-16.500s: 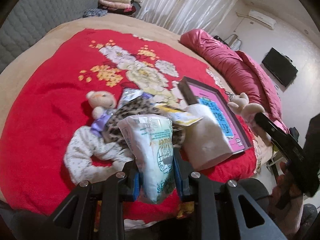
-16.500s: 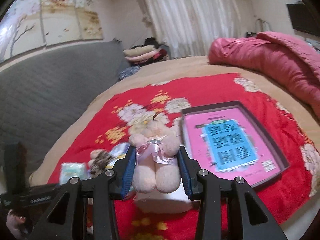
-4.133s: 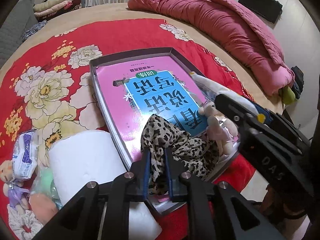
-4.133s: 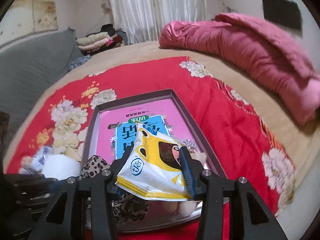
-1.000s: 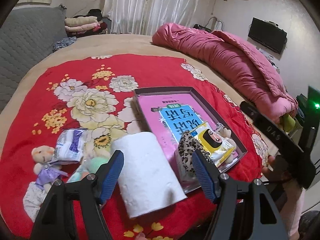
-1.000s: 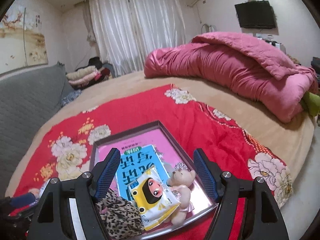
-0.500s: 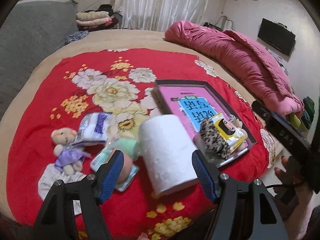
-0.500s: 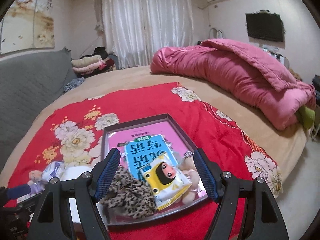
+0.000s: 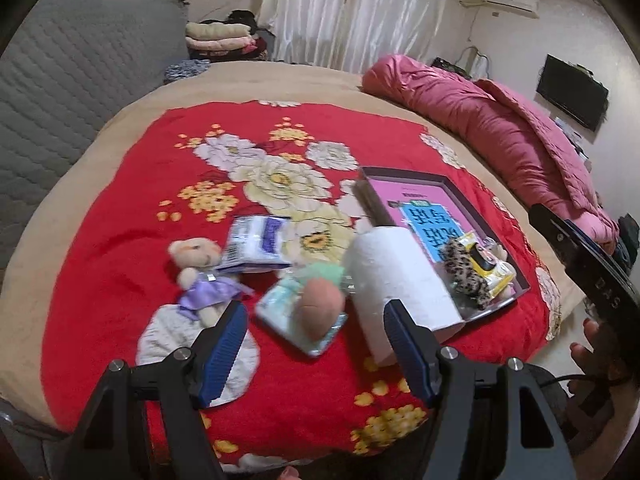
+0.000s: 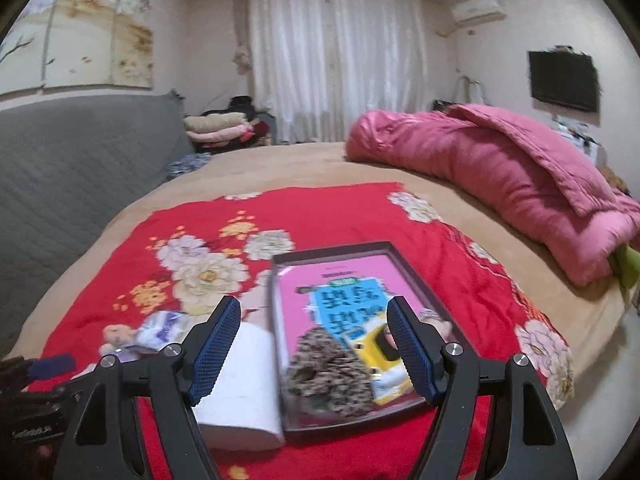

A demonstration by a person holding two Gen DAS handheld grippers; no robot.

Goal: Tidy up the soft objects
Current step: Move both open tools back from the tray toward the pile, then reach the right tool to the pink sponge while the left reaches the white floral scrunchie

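Both the left hand-held gripper (image 9: 316,344) and right hand-held gripper (image 10: 314,344) gape wide and empty, probably between picks, since the peach plush (image 9: 320,306) lies at twelve o'clock of the left, outside the tray (image 9: 448,184).

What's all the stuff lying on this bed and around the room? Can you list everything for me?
Blanket: one, red with flowers, spread over the bed.
Tray: one, dark rim, pink and blue inside, right side of the blanket.
Leopard cloth: one, brown spotted, in the tray.
Yellow packet: one, in the tray beside the cloth.
Paper roll: one, white, left of the tray.
Teddy bear: one, beige, purple dress, left on the blanket.
Tissue packs: two, one white-purple, one pale green.
Quilt: one, pink, far right.
Television: one, black, on the wall.
Left gripper: black, blue pads, open.
Right gripper: the same, open.
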